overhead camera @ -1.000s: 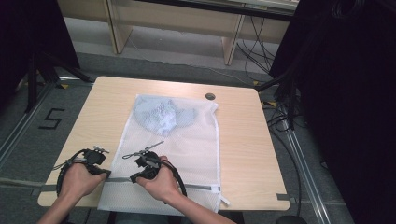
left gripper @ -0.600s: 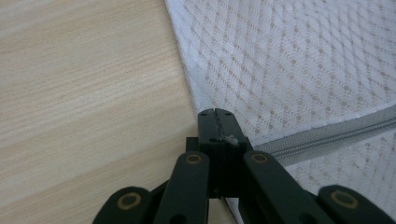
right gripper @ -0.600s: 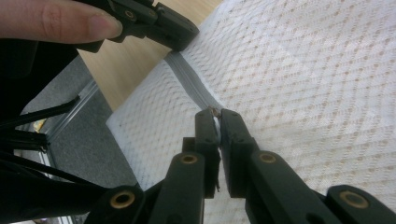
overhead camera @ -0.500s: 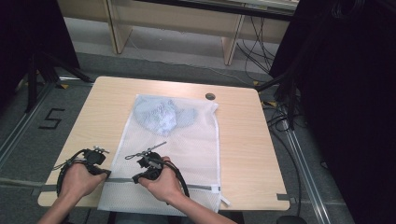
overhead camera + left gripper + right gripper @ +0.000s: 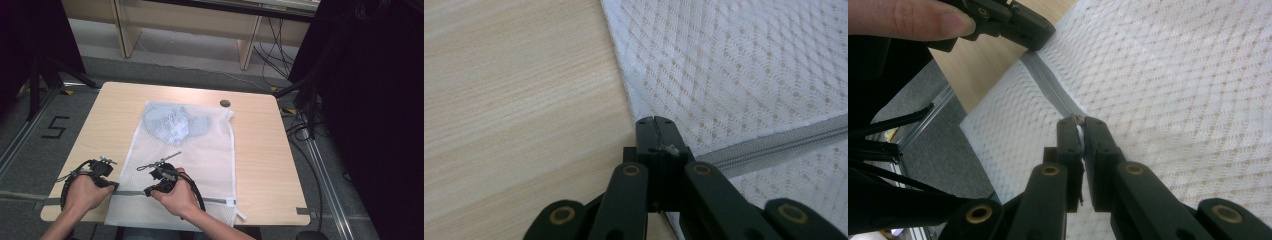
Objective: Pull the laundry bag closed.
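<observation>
While the white mesh laundry bag (image 5: pixel 187 165) lies flat on the surface (image 5: pixel 260 150), your left tool (image 5: pixel 657 131) pinches its edge at the grey zipper (image 5: pixel 769 146) end, and your right tool (image 5: pixel 1078 125) clamps the zipper pull.

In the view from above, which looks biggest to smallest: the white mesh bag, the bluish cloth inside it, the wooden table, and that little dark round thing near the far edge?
1. table
2. mesh bag
3. bluish cloth
4. dark round thing

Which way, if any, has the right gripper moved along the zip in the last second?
No: the right gripper sits at the same spot on the zip, the same gap from the table edge.
</observation>
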Tool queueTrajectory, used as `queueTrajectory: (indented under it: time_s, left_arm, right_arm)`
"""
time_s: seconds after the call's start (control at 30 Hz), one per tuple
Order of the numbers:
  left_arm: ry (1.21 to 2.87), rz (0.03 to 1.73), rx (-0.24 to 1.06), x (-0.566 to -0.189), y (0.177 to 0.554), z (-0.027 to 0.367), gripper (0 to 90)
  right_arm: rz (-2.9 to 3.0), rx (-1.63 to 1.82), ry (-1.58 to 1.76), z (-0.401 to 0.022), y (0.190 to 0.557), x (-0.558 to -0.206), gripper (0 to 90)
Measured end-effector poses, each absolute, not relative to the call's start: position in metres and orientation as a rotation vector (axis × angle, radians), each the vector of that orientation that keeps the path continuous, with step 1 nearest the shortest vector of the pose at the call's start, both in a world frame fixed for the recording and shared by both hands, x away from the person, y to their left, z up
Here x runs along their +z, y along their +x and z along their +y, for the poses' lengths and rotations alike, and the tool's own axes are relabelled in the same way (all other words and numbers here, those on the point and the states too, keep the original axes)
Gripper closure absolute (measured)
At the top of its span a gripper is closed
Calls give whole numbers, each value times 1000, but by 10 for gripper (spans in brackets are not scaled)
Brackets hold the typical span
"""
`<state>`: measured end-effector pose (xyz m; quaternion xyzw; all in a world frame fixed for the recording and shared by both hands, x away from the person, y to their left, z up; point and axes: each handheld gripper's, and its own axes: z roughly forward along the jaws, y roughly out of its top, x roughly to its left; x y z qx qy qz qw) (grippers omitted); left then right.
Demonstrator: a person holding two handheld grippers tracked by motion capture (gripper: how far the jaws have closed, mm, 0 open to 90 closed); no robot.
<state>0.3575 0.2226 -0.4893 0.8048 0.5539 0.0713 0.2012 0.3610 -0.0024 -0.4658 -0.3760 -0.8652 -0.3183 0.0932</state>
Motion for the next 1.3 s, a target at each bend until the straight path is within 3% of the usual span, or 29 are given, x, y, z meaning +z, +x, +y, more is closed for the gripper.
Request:
queueTrajectory:
  time_s: [1.3]
  left_arm:
    - [2249, 1546, 200, -489, 358, 222, 900]
  right_arm:
    - [-2574, -940, -1130, -16, 357, -463, 871]
